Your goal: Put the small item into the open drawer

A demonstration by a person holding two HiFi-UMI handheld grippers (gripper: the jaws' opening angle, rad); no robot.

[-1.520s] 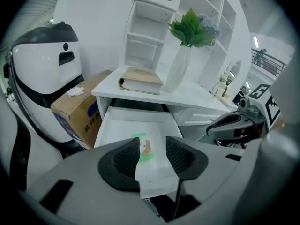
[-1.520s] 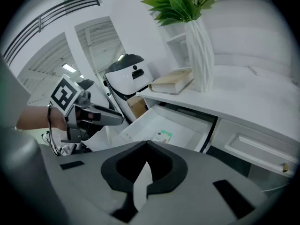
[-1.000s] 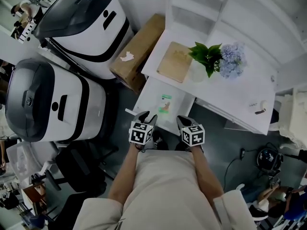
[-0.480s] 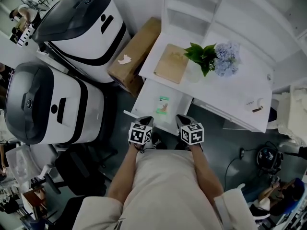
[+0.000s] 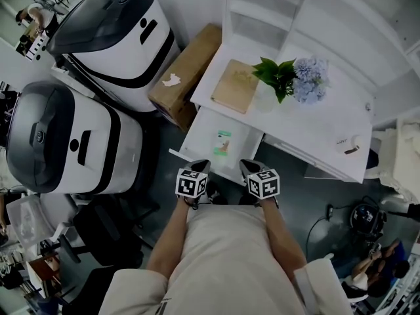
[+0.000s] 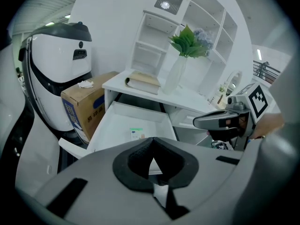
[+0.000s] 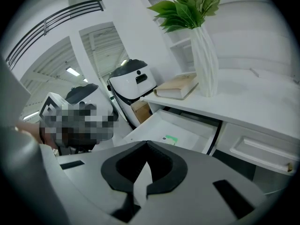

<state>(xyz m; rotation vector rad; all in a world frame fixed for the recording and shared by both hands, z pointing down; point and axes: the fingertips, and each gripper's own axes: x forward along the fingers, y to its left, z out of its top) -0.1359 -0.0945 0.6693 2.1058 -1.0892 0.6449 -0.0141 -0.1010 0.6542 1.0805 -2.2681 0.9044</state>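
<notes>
A small green-and-white packet [image 5: 224, 142] lies flat inside the open white drawer [image 5: 187, 151] below the desk top. It also shows in the left gripper view as the packet [image 6: 136, 133] on the drawer floor [image 6: 108, 125], and in the right gripper view as the packet [image 7: 171, 139]. My left gripper [image 5: 199, 166] and right gripper [image 5: 249, 166] are held close to the person's body, just in front of the drawer's front edge. Both stand shut with nothing between the jaws: left gripper [image 6: 153, 146], right gripper [image 7: 146, 146].
Two big white-and-black machines [image 5: 72, 143] [image 5: 118, 31] stand left of the desk, with a cardboard box [image 5: 187, 64] between them and it. On the desk top are a book [image 5: 235, 86], a vase of leaves and blue flowers [image 5: 282, 77] and a small object [image 5: 351, 146]. White shelves rise behind.
The left gripper's fingers stood apart a second ago and are now together. Both grippers have stayed in front of the drawer; the packet has not moved.
</notes>
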